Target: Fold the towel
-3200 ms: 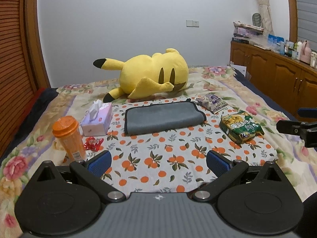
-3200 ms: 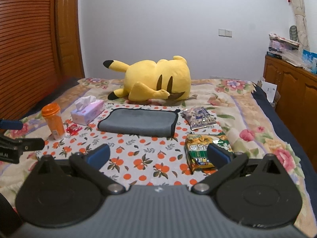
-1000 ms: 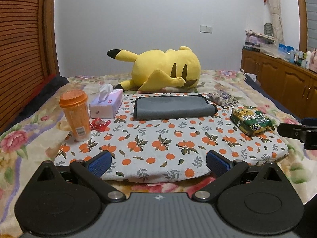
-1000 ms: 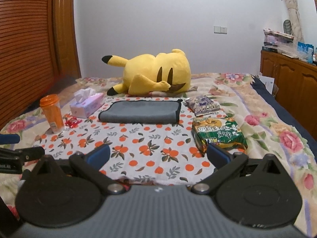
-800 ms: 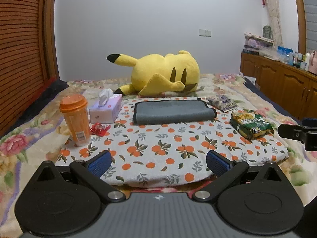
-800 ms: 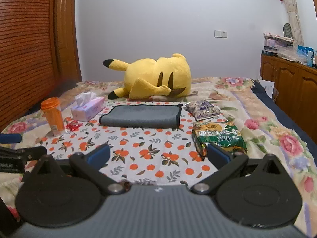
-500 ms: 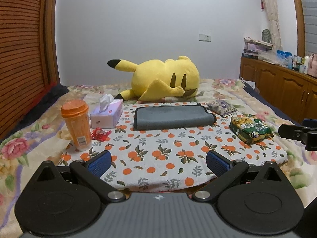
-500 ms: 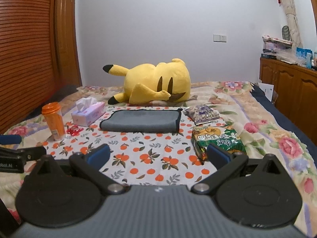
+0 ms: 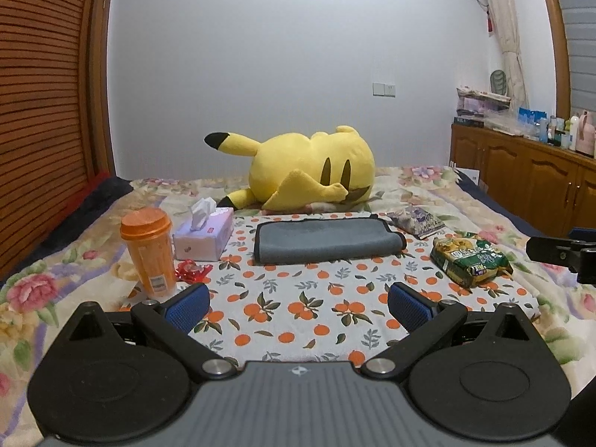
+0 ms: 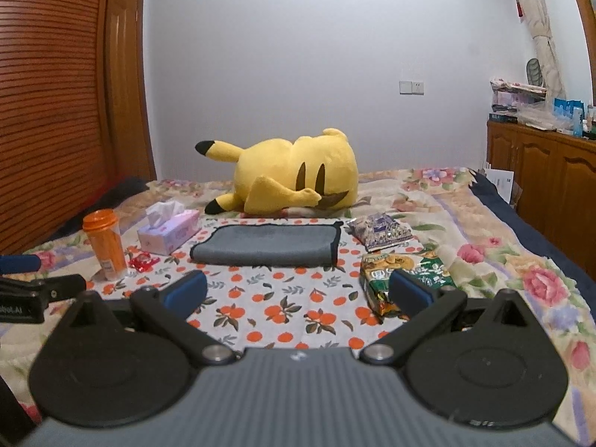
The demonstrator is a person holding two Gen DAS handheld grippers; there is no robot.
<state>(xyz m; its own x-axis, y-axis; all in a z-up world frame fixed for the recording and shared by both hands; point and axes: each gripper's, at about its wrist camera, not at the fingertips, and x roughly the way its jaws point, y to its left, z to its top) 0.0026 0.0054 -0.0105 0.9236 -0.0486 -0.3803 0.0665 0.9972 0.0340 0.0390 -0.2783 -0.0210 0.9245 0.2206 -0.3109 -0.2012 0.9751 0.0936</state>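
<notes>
Both sets of jaws stand wide apart and hold nothing: my left gripper (image 9: 296, 307) and my right gripper (image 10: 298, 294) hover side by side above the near edge of the orange-print cloth (image 9: 298, 298) spread on the bed (image 9: 465, 193). Over the last few seconds I have drawn both back and lowered them, so the cloth's near edge, which ran out of view beneath me, now shows whole in front of my fingers. The grey towel (image 9: 324, 240) has not shifted; it lies as a flat, doubled rectangle with its dark-trimmed edge on the right.

I read that retreat as a sign the folding is finished, or at least paused: the towel already sits neat and nothing is in my grip.

The towel lies well ahead of both pairs of jaws, at the far side of the cloth, just in front of the yellow plush toy (image 9: 313, 171). From my left view it sits straight ahead, between the tissue box (image 9: 203, 240) on its left and the purple packet (image 9: 419, 219) on its right. From my right view the towel (image 10: 266, 244) is ahead and slightly left, with the green snack bag (image 10: 406, 268) close by my right finger. The orange cup (image 9: 149, 249) stands near my left finger.
</notes>
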